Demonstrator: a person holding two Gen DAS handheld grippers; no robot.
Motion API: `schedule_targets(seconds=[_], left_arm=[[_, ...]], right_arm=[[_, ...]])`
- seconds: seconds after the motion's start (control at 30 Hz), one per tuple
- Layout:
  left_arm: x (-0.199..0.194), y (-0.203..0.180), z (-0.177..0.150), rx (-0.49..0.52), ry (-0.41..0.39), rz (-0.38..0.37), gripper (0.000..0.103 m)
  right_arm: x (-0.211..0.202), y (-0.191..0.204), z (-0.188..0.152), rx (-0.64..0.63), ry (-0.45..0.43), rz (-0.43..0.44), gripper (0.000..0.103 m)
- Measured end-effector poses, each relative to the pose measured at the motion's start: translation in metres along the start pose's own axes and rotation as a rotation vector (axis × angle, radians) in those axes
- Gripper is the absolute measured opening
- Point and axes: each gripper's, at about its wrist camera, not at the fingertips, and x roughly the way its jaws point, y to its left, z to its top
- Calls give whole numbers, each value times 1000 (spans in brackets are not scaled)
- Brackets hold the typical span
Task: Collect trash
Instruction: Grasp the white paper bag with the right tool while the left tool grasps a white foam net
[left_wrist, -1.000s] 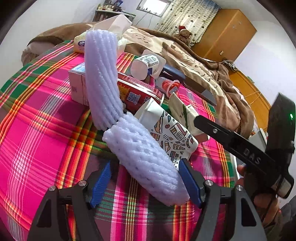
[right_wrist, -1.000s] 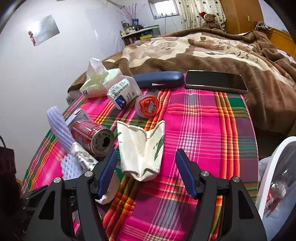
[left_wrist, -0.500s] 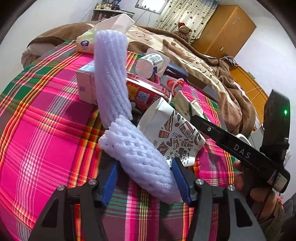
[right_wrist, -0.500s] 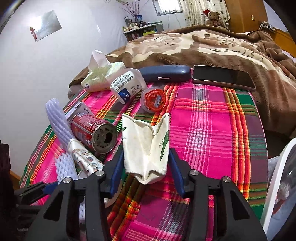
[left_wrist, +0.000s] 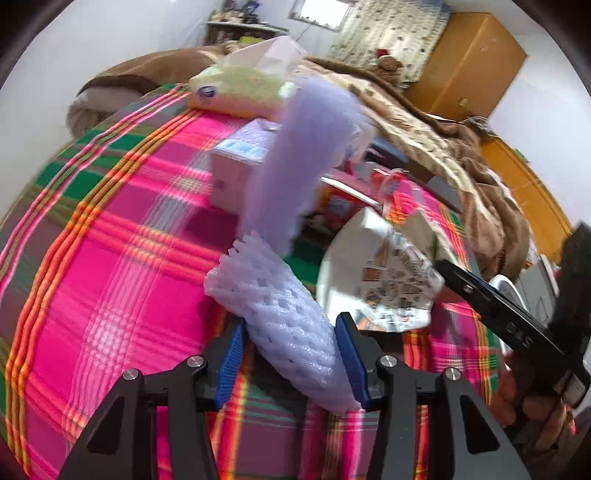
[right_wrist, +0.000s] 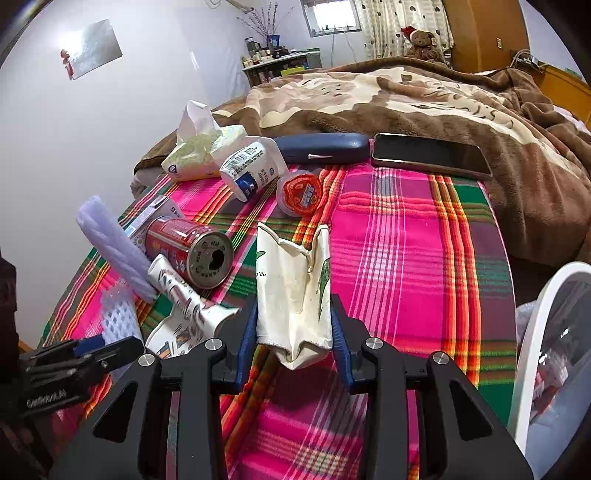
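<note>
- On the plaid blanket over the bed, trash lies in a loose cluster.
- Left tool is closing, blue pads pressing the foam net sleeve, whose far end sticks up, blurred.
- Right tool is closing on the crumpled paper cup, pads against both sides.
- Beside that cup lies a red can.

Materials and surface finishes on the bed.

Woven plaid cloth, matt, covers the surface; a plush brown blanket lies behind. Foam net sleeve: soft, open-mesh, pale lilac plastic foam. Crushed paper cup: creased, stained, matt. Drink can: glossy printed metal with a dull bare end. Phone: smooth, glossy glass. Gripper pads: blue, matt.
</note>
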Motion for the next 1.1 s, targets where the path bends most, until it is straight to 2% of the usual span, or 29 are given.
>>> schedule_targets(seconds=[0.07,0.17,0.3,0.4,0.5,0.57,0.63,0.8,1.1], left_arm=[[-5,3,0,0,-19,18,51],[-4,8,-1,-31,0,38,56],[-4,14,-1,-90,-3,36,59],[0,9,0,-78,-8,76,63],[4,4,1,-66,-10,101,63],[5,0,1,-50,-3,74,60],[7,-7,-1,-5,-2,68,50],[6,-18,-8,48,-1,13,39],[-13,-31,-19,120,-16,-39,37]], right_arm=[[-1,1,-2,-1,0,2,37],[-3,2,-4,3,-1,6,37],[-7,0,-6,16,-3,16,37],[-7,0,-8,19,2,12,37],[-11,-2,-10,30,-6,18,37],[-14,-1,-11,31,-14,16,37],[-19,-2,-13,34,-20,18,37],[-25,-4,-17,46,-30,14,37],[-35,-8,-26,71,-43,6,37]])
